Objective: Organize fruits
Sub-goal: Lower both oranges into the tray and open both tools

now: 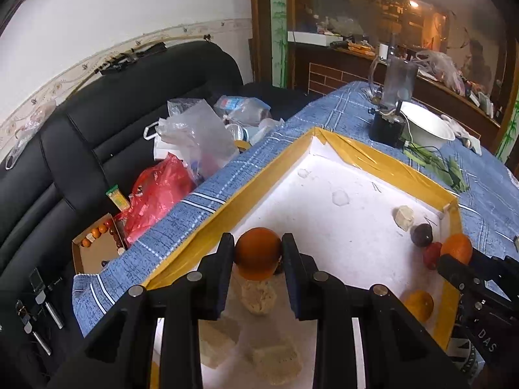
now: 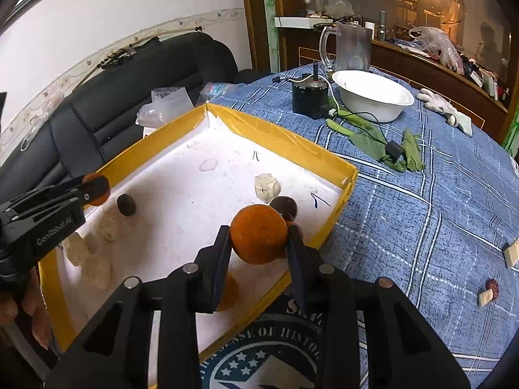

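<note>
A white tray with a yellow rim (image 1: 279,159) (image 2: 285,136) lies on the blue checked tablecloth. My left gripper (image 1: 258,243) is shut on an orange (image 1: 258,254) over the tray's near left part. My right gripper (image 2: 259,231) is shut on another orange (image 2: 259,240) above the tray's right side. Each gripper also shows in the other view: the right gripper (image 1: 449,261) with its orange (image 1: 458,247), the left gripper (image 2: 85,187) with its orange (image 2: 99,191). In the tray lie a dark fruit (image 2: 126,204), a second dark fruit (image 1: 421,235) (image 2: 285,206), a red fruit (image 1: 433,254) and a third orange (image 1: 419,304).
Pale foam lumps (image 1: 404,217) (image 2: 266,188) lie in the tray. Behind it stand a black cylinder (image 2: 309,95), a white bowl (image 2: 373,97) and a clear jug (image 2: 352,47). Green leaves (image 2: 373,136) and a glove (image 2: 444,107) lie on the cloth. A black sofa (image 1: 81,149) with plastic bags stands left.
</note>
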The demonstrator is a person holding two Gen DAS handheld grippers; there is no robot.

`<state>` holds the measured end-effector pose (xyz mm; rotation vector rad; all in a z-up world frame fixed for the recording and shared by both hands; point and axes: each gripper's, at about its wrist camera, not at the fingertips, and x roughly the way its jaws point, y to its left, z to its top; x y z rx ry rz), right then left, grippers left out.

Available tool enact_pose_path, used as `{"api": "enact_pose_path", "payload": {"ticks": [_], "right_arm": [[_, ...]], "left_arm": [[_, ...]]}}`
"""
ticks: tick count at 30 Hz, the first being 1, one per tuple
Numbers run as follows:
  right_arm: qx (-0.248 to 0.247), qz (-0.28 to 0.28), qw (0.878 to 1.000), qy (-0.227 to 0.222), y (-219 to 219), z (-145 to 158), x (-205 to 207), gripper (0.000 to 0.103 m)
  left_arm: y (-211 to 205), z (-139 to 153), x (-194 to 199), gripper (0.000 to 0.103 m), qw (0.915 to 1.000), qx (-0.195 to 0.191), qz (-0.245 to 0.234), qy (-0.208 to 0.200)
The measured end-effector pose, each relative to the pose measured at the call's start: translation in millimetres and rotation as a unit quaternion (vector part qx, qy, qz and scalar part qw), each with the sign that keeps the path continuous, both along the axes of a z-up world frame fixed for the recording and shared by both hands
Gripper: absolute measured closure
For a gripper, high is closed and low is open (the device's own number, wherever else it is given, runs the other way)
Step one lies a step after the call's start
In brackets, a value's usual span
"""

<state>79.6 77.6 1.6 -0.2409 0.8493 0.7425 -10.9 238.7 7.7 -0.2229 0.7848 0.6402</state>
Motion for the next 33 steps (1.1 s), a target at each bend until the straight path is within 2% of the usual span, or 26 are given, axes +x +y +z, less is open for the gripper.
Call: {"api": "enact_pose_path", "payload": {"ticks": [26,27,29,30,33], "right_arm": [[-0.038,0.009,0.999,-0.005,17.4,-6.0,3.6,0.066],[-0.040,0.008,0.999,-0.006,17.0,-5.2,3.0,0.066],[-0.043,0.003,0.999,-0.014,13.2,-2.0,0.4,0.059],[-0.041,0.004,0.999,-0.018,10.9,0.7,-1.7,0.055],[-0.032,0.000,0.999,-0.030,1.2,11.2,-8.3,0.054]], "left_arm": [[13.6,-2.6,-5.5,0.072,0.9997,-0.010,0.022,0.002],[14.2,-1.7,-6.8,0.069,0.9996,-0.009,0.025,0.003],[15.6,1.2,-11.4,0.046,0.9994,-0.013,0.031,-0.003],[15.8,4.4,-15.3,0.042,0.9993,-0.014,0.034,-0.012],[12.3,15.8,-25.3,0.034,0.9984,-0.002,0.043,-0.036]]}}
